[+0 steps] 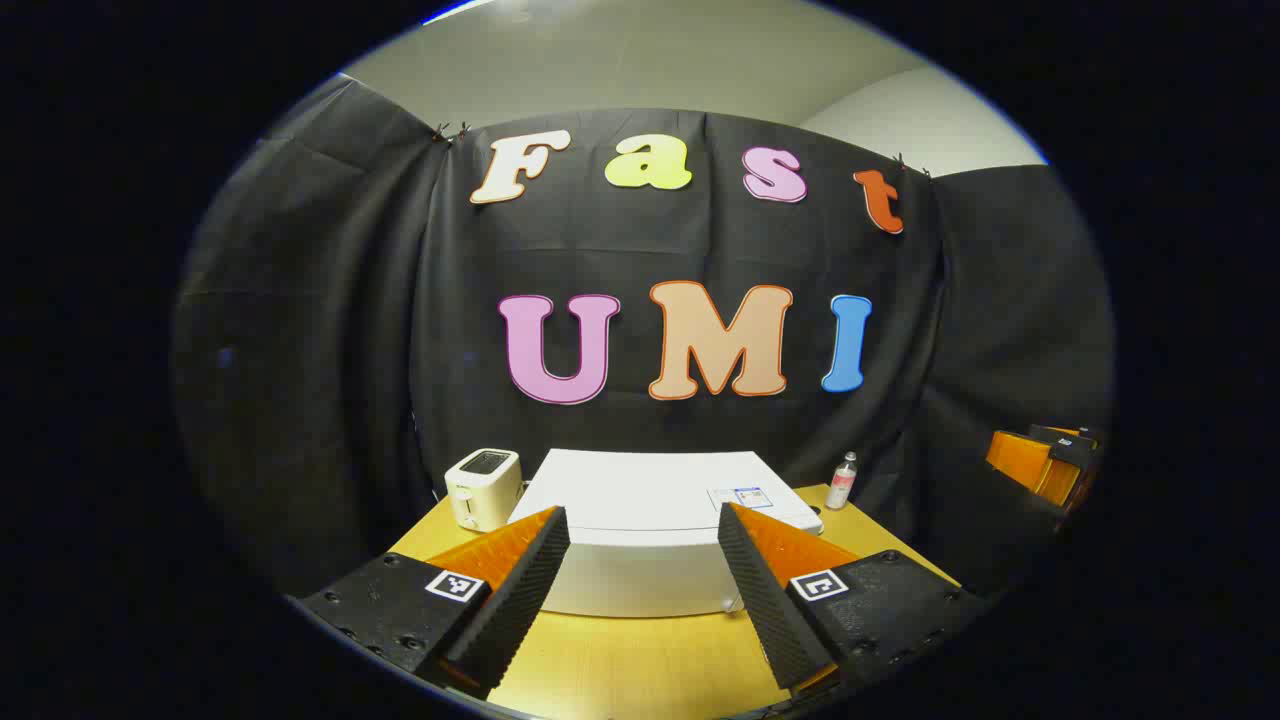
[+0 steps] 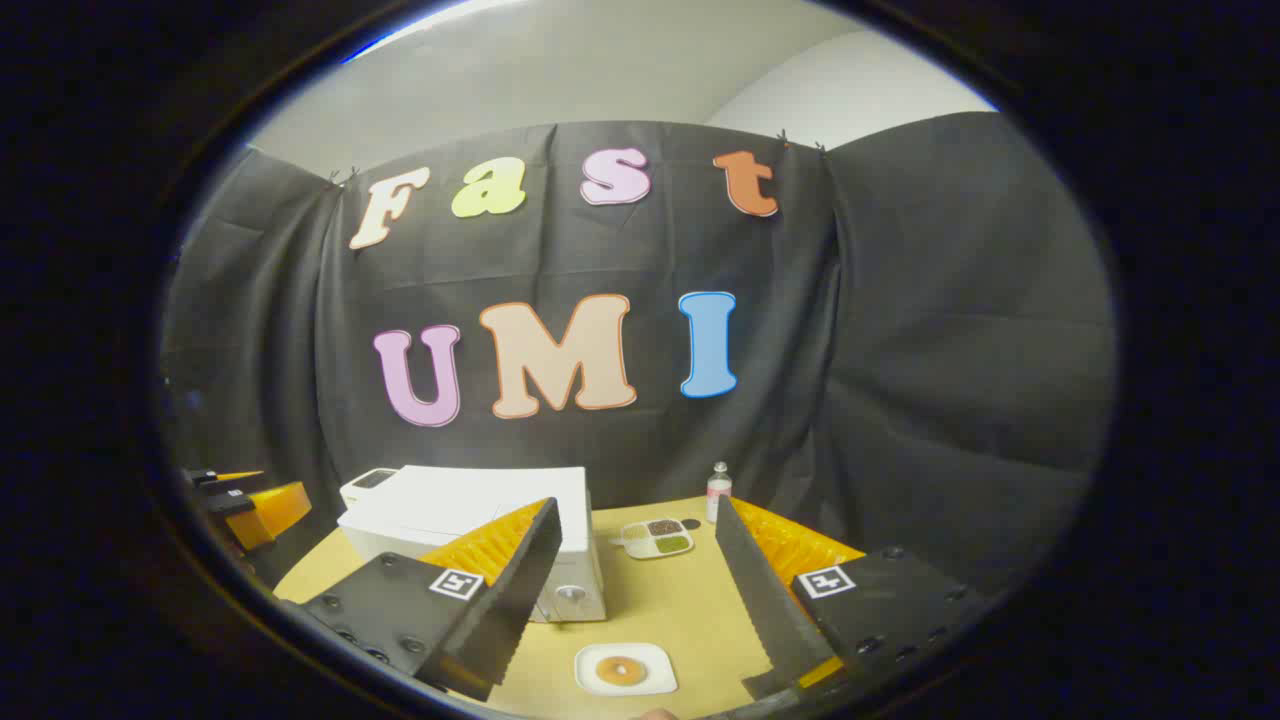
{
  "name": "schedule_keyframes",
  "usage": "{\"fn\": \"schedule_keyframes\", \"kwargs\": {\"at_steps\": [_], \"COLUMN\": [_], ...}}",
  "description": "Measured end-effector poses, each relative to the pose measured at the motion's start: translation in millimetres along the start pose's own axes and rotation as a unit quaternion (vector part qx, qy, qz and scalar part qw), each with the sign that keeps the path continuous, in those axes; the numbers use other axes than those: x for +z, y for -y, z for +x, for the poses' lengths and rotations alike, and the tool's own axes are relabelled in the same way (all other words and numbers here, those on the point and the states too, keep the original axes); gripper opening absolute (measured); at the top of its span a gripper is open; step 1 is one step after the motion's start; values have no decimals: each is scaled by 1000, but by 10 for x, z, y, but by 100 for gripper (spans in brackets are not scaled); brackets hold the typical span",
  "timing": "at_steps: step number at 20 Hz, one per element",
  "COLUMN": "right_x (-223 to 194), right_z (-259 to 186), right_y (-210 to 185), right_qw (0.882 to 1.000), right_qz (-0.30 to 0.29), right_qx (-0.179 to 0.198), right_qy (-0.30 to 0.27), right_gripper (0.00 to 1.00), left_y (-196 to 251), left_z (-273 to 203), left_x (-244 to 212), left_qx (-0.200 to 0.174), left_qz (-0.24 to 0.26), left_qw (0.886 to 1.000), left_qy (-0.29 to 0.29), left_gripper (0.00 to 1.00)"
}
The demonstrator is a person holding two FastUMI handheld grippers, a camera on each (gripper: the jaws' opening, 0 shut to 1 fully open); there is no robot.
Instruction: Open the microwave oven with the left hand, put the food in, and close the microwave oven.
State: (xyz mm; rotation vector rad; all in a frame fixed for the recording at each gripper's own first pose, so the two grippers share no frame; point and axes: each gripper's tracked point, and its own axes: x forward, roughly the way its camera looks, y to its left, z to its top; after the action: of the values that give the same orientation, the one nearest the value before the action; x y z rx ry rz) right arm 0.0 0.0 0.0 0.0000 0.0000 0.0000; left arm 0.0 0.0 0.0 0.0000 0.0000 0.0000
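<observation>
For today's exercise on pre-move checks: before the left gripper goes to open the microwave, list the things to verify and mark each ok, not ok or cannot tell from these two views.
1. Left gripper open with nothing between its fingers: ok.
2. Left gripper faces the microwave, which stands on the table: ok.
3. Microwave door shut, no step begun: ok, its front looks closed in the right gripper view.
4. Door handle located: cannot tell, the fingers cover much of the front.
5. Food ready: ok, a plate with a doughnut lies in front of the right gripper.
6. Right gripper open and free: ok.
</observation>
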Motion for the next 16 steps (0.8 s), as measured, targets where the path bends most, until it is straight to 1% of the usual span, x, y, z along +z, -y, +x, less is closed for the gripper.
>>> {"fn": "schedule_keyframes", "kwargs": {"at_steps": [3, 4, 5, 9, 12, 16], "right_x": [55, 68, 83, 61, 32, -7], "right_z": [3, 10, 24, 78, 115, 192], "right_y": [120, 144, 162, 270, 337, 364], "right_qw": [1000, 1000, 1000, 1000, 1000, 1000], "right_qz": [-6, -7, -7, -10, -10, -5], "right_qx": [2, 3, 4, 4, 2, 9], "right_qy": [-4, -6, -6, -14, -18, -24], "right_gripper": [96, 96, 96, 96, 96, 96], "left_y": [122, 169, 215, 339, 334, 270], "left_z": [45, 65, 76, 112, 153, 206], "left_x": [-31, -64, -92, -248, -368, -464], "left_qx": [-4, -5, -7, -16, -11, 2], "left_qz": [-8, -12, -17, -34, -47, -37], "left_qw": [1000, 1000, 1000, 998, 997, 996], "left_qy": [-10, -16, -23, -50, -67, -82], "left_gripper": [95, 93, 95, 96, 96, 96]}}
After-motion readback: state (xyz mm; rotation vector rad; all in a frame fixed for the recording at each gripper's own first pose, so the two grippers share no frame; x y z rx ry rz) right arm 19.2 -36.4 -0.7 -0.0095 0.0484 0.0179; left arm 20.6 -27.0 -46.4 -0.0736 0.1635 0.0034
